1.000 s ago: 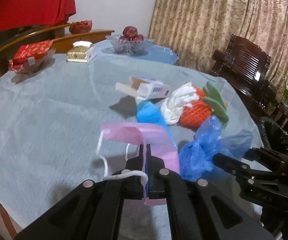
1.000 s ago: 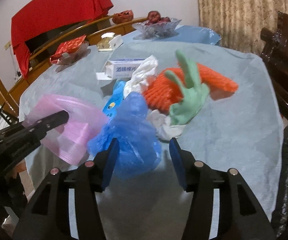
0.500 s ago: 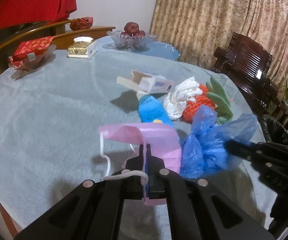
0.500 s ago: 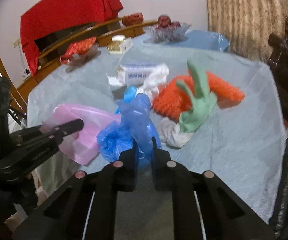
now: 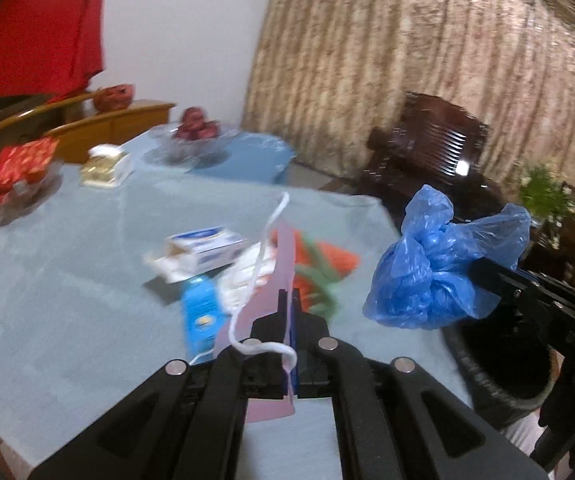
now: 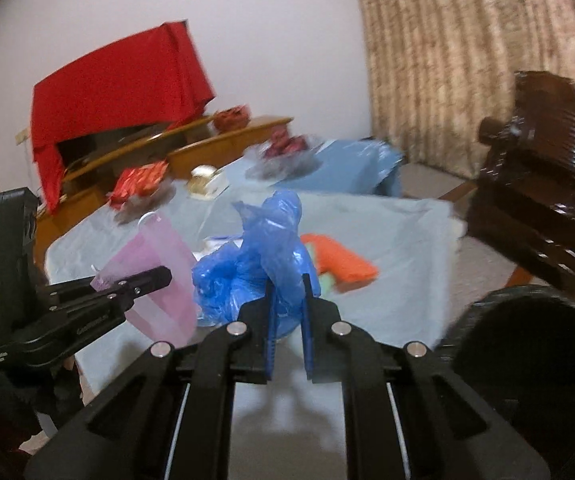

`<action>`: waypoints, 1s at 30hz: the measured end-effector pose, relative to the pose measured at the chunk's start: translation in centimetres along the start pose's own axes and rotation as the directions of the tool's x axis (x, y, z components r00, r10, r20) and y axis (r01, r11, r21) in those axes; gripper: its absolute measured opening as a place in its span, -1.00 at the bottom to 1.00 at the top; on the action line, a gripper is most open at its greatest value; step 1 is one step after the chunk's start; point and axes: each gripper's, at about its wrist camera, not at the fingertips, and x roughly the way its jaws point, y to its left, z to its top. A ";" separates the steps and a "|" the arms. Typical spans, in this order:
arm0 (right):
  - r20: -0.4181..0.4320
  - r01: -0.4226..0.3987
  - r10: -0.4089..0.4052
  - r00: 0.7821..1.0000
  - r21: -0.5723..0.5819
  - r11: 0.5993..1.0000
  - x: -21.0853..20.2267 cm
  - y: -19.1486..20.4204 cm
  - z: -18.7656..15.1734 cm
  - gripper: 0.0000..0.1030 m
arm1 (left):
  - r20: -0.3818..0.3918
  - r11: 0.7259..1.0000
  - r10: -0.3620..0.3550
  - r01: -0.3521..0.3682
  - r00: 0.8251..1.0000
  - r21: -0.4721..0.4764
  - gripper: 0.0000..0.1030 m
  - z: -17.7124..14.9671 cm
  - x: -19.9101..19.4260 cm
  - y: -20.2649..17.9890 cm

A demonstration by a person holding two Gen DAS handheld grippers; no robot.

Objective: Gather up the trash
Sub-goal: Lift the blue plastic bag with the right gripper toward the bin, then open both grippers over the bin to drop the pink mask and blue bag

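Observation:
My left gripper [image 5: 288, 300] is shut on a pink face mask [image 5: 277, 264] with white ear loops, lifted above the table; the mask [image 6: 155, 276] also shows in the right wrist view, pinched in the left gripper [image 6: 165, 274]. My right gripper [image 6: 287, 280] is shut on a crumpled blue plastic bag [image 6: 263, 264], which hangs in the air. In the left wrist view that bag [image 5: 435, 276] hangs above the rim of a black bin [image 5: 495, 376]. On the table lie a white carton [image 5: 203, 250], a blue packet [image 5: 199, 312], white tissue [image 5: 247, 276] and orange netting [image 5: 339, 260].
The grey-blue tablecloth [image 5: 67, 280] covers the table. At its far end stand a glass fruit bowl [image 5: 195, 140], a gold box [image 5: 105, 168] and a red packet [image 5: 23, 164]. A dark wooden chair [image 5: 427, 152] and the bin [image 6: 527, 352] are on the right.
Both grippers have risen off the table. The right gripper closed on the blue bag and lifted it toward the bin. The pink mask now hangs edge-on in the left gripper.

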 end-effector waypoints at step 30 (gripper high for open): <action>-0.096 0.502 -0.494 0.864 0.244 0.830 -11.5 -22.3 -10.4 -0.80 | -0.210 0.843 -0.422 0.467 0.882 0.269 -0.99 -2.0 10.9 -29.2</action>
